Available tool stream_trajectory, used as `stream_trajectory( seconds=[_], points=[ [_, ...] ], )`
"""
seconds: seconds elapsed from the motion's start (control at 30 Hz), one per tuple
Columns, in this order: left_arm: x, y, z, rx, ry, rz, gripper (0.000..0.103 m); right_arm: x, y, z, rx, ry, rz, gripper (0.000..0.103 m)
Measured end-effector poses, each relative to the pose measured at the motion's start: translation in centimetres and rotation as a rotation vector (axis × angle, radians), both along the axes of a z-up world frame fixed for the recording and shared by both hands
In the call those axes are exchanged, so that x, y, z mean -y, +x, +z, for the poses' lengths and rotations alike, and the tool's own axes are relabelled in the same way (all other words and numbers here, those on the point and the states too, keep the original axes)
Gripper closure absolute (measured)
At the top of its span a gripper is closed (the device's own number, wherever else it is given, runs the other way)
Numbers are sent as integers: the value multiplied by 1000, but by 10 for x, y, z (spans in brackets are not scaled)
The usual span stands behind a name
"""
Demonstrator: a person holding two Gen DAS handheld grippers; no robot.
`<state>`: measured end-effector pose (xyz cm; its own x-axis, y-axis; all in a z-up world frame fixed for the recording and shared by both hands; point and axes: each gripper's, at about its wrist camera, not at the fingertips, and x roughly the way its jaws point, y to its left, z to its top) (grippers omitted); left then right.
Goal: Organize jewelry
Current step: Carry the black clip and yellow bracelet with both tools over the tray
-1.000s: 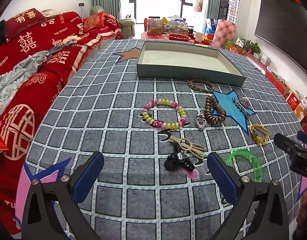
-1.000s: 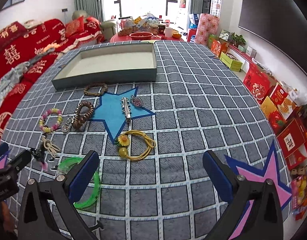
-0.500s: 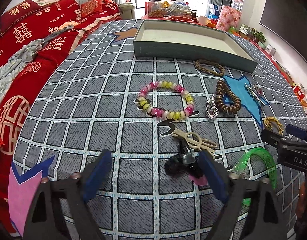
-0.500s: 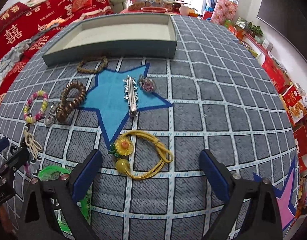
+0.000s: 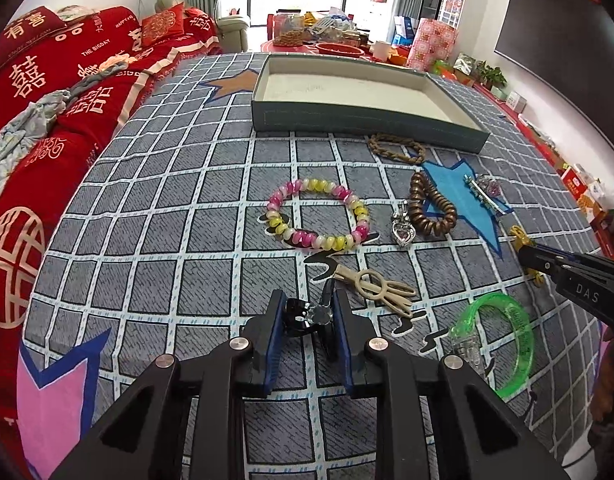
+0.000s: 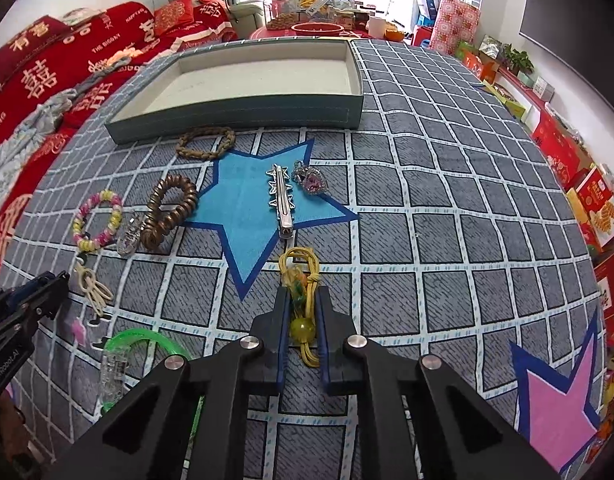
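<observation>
Left gripper [image 5: 307, 314]: jaws clenched on a black hair clip [image 5: 305, 315] low over the surface [image 5: 155, 208]. Right gripper [image 6: 303, 318]: jaws clenched on a yellow hair tie [image 6: 301, 300]. Tray [image 5: 363, 126] sits beyond the remaining jewelry.

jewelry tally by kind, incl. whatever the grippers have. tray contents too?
Bracelets/bangles: 3 (pink-yellow beaded bracelet, braided brown bracelet, green bangle)
Hair ties: 3 (brown spiral tie, yellow tie in right gripper, beige tie)
Hair clips: 2 (silver clip, black clip in left gripper)
Heart pendants: 2 (silver, pink-stone)
Total: 10
Tray: 0
</observation>
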<state>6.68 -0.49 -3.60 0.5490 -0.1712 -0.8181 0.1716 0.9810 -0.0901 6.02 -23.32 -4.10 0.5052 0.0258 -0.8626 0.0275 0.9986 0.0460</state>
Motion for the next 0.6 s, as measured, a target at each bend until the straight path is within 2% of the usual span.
stream_trajectory(
  seconds=[0.17, 0.33, 0.5, 0.6],
  points=[
    [-8, 8, 22, 20, -31, -15, 66, 13, 2, 19, 23, 73, -16, 91],
    [-13, 26, 53, 54, -52, -40, 66, 21, 17, 50, 65, 148, -9, 91],
    [-16, 61, 89, 85, -74, -61, 66, 25, 51, 86, 99, 204, 21, 91],
    [-11, 86, 107, 115, -58, -72, 66, 23, 77, 104, 123, 199, 36, 91]
  ],
)
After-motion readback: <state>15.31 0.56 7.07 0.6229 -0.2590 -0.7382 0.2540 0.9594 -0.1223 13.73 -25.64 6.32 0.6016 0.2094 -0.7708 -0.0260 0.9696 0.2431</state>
